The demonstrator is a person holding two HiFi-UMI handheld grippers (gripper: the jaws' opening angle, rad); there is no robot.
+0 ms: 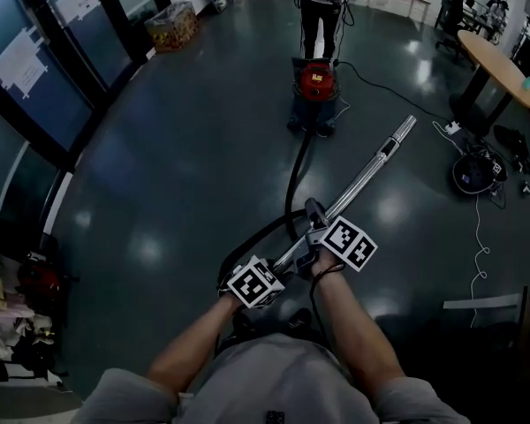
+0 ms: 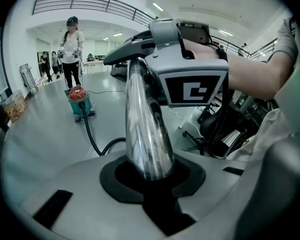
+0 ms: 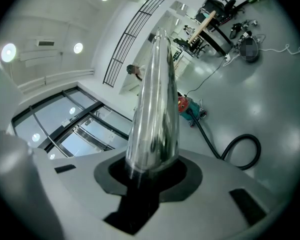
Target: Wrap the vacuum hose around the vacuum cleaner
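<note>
The red and blue vacuum cleaner stands on the dark floor ahead of me. Its black hose runs from it in a curve toward my hands. A chrome wand tube slants up to the right from the grippers. My left gripper and right gripper are both shut on the tube's near end, close together. In the left gripper view the tube rises from between the jaws of the left gripper, with the vacuum beyond. In the right gripper view the right gripper clamps the tube; the hose loops on the floor.
A person stands just behind the vacuum. A round table and a black device with cables are at the right. A box sits by the glass wall at the left. A white cable lies on the floor.
</note>
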